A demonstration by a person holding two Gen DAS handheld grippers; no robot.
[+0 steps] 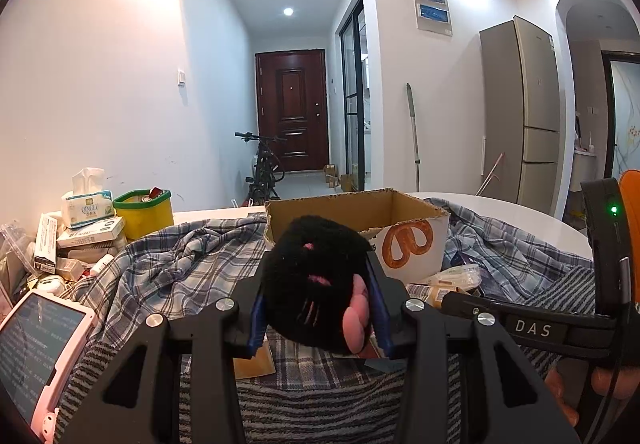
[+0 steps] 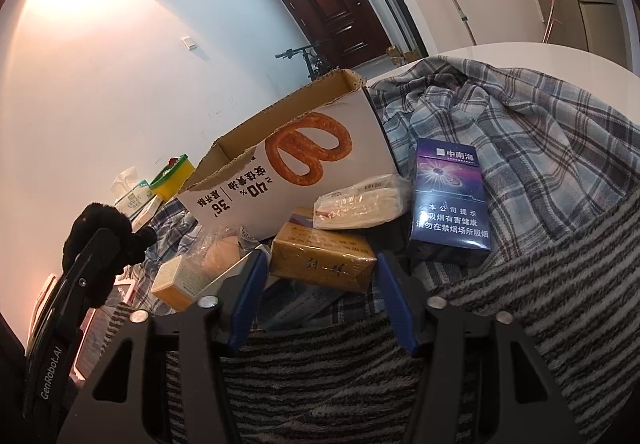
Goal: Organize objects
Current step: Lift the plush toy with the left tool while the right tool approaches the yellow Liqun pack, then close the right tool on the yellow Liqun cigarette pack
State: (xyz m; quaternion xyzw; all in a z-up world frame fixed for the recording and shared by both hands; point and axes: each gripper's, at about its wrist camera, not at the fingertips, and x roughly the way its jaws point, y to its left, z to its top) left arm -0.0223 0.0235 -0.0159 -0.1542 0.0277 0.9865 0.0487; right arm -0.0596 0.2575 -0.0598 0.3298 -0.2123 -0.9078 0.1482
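Observation:
My left gripper (image 1: 318, 284) is shut on a black plush toy (image 1: 320, 268) with pink paws, held up in front of the open cardboard box (image 1: 412, 244) printed with a pretzel. In the right wrist view the plush toy (image 2: 100, 228) shows at the left, in the left gripper's fingers. My right gripper (image 2: 322, 264) has its blue pads against both sides of a golden-brown cigarette pack (image 2: 320, 260), which lies on the cloth just in front of the cardboard box (image 2: 304, 160). A blue cigarette pack (image 2: 450, 204) stands to the right, and a clear-wrapped packet (image 2: 360, 204) rests on the golden pack.
A plaid shirt (image 1: 192, 256) and a striped blanket (image 2: 540, 284) cover the white table (image 1: 520, 216). At the left lie a tablet in a pink case (image 1: 40, 348), a tissue pack (image 1: 86, 204), a yellow tub (image 1: 144, 212) and small boxes. A small yellow box (image 2: 176, 280) lies left of the right gripper.

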